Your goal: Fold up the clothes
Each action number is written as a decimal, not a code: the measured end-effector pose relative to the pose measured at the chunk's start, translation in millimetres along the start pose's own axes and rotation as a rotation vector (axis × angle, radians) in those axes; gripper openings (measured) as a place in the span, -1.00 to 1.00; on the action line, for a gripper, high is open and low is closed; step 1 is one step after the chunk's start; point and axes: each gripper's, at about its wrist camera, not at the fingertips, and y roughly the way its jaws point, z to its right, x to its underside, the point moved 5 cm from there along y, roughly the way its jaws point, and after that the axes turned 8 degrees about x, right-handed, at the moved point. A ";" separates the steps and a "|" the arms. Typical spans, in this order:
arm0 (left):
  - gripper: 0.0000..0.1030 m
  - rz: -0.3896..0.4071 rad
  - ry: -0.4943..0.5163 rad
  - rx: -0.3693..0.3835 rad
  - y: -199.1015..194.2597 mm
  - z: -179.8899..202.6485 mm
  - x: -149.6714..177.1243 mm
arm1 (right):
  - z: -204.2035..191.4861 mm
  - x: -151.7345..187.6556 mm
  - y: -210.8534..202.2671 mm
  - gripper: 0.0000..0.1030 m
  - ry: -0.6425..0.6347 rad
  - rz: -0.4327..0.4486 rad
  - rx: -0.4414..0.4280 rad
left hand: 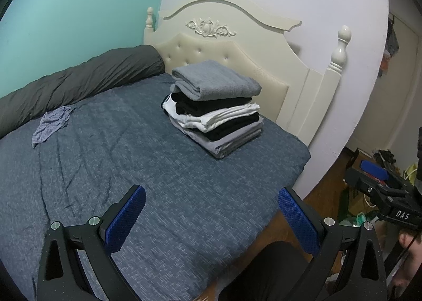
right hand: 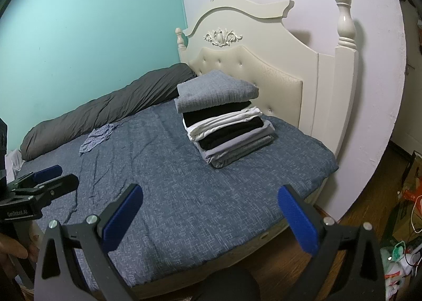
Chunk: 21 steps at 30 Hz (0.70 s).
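Note:
A stack of folded clothes (left hand: 215,106) (right hand: 224,116), grey on top with black, white and grey layers below, sits on the bed near the headboard. A crumpled blue-grey garment (left hand: 51,124) (right hand: 96,137) lies loose at the far side by the dark bolster. My left gripper (left hand: 211,216) hovers open over the near part of the blue bedspread (left hand: 158,169), holding nothing. My right gripper (right hand: 209,212) is open and empty too, above the bed's near edge. Each gripper shows in the other's view: the right gripper (left hand: 379,182), the left gripper (right hand: 50,179).
A dark grey rolled bolster (left hand: 79,82) (right hand: 110,108) lies along the teal wall. The cream headboard (left hand: 237,45) (right hand: 277,69) stands behind the stack. Bags and clutter (right hand: 406,208) sit on the wooden floor at the right. A person's dark-clothed knee (left hand: 266,269) is below.

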 end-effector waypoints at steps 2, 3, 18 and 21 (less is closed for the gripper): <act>0.99 0.000 -0.001 0.001 0.1 0.3 0.0 | 0.1 0.3 0.1 0.99 0.000 0.000 0.000; 0.99 0.000 -0.002 0.003 0.1 0.4 -0.2 | 0.1 0.4 0.1 0.99 0.001 -0.001 0.000; 0.99 0.011 -0.006 0.005 0.1 -1.1 0.8 | 1.5 2.2 2.0 0.99 0.003 -0.007 0.000; 0.99 0.010 -0.005 0.006 0.3 -0.6 1.4 | 1.4 2.4 2.2 0.99 0.003 -0.008 0.000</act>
